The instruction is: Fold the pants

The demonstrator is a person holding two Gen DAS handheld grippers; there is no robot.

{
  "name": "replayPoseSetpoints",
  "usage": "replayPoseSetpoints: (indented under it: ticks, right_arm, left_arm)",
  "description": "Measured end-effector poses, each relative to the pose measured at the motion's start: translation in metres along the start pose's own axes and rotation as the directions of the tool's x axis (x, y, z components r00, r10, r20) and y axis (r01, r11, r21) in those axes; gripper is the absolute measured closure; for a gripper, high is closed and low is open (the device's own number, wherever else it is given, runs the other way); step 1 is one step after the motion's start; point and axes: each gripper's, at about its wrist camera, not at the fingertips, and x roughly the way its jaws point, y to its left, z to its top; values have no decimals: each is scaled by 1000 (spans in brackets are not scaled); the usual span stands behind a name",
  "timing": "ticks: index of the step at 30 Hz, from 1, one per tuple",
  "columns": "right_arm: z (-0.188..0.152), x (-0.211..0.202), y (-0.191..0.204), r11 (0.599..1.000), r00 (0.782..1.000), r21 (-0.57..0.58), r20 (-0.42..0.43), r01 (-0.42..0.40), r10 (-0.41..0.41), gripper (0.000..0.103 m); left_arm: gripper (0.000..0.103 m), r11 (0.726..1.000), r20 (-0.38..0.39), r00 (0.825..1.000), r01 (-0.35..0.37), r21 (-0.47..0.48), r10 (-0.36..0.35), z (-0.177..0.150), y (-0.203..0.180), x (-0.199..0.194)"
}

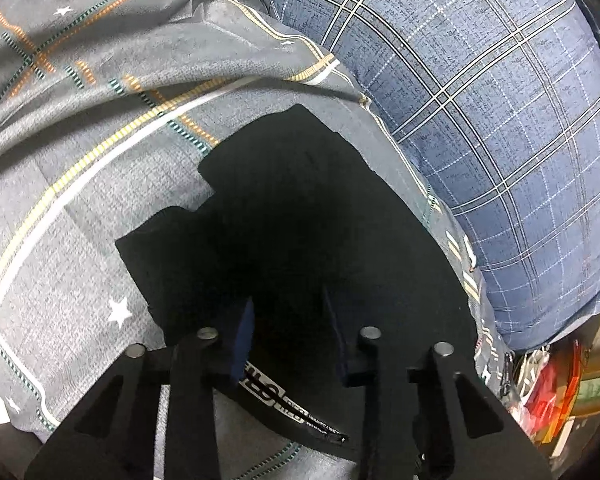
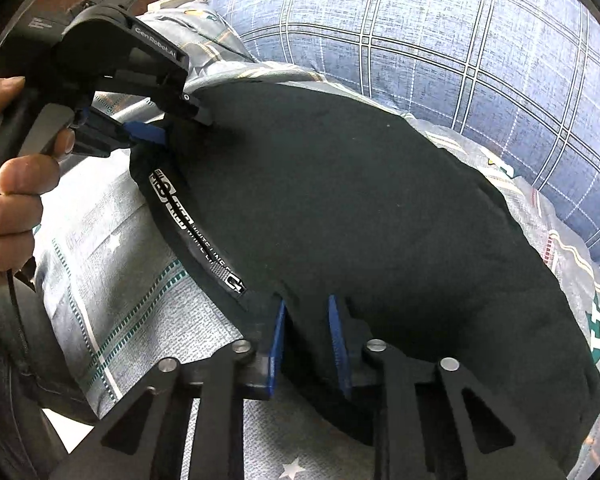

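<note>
The black pants (image 2: 360, 220) lie spread on a bed, on top of a grey bedsheet (image 1: 60, 220) patterned with stars and dashed stripes, with a blue checked pillow (image 1: 480, 120) lying just beyond them on the far right. They already look like a compact dark slab, not two splayed legs, so my guess is that at least one fold has been made; the cloth is too dark for me to count layers. A printed white label band (image 2: 196, 232) runs along the near-left edge, which I take to be the waistband.

Both claws are down at that near edge. The right gripper (image 2: 306, 320) has its blue pads (image 2: 278, 340) closed in on the hem, a ridge of black cloth pinched up between them, so it looks to be gripping the pants. The left gripper (image 2: 156, 128), held in a person's hand (image 2: 16, 184) at the far-left corner of the garment, has its blue pad against the cloth beside the band. From its own camera the left gripper (image 1: 288, 320) has fabric between its fingers with some width left between them; they appear to be nipping the edge, though the dark cloth makes the contact hard to judge.

To my eye the job sits mid-way: the edge is taken at two points, ready to be lifted and carried toward the far side. That fold, and smoothing it flat, remain
</note>
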Motion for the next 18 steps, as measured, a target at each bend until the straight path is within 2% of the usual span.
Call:
replayPoseSetpoints:
  ticks: [2, 4, 8, 10, 12, 15, 17, 18]
  right_arm:
    - [1, -2, 0, 1000, 1000, 1, 9, -1, 1, 89]
    - [2, -7, 1, 1000, 1000, 10, 25, 0, 0, 92]
    - [4, -14, -8, 997, 998, 54, 38, -53, 51, 93]
    - [3, -12, -9, 996, 998, 67, 16, -58, 57, 95]
    - [1, -20, -10, 994, 997, 74, 25, -75, 74, 95]
    - [2, -40, -10, 992, 993, 67, 56, -112, 108, 95]
    - [0, -42, -7, 990, 991, 60, 51, -124, 121, 95]
    - [-1, -34, -4, 991, 993, 57, 23, -119, 118, 95]
  left_arm:
    - [77, 1000, -2, 1000, 12, -6, -12, -1, 2, -4]
    - [84, 999, 5, 999, 36, -9, -35, -2, 3, -12]
    - [89, 998, 42, 997, 59, 15, -60, -5, 1, -28]
    - [95, 999, 58, 997, 50, 21, -51, -11, 2, -37]
    - [96, 999, 79, 996, 47, 21, -48, -17, 4, -47]
    - [96, 1000, 112, 994, 6, 24, -9, -29, 12, -52]
    - [96, 999, 80, 996, -39, 16, 37, -31, 18, -37]
    - [96, 998, 54, 997, -58, 10, 57, -32, 21, -29]
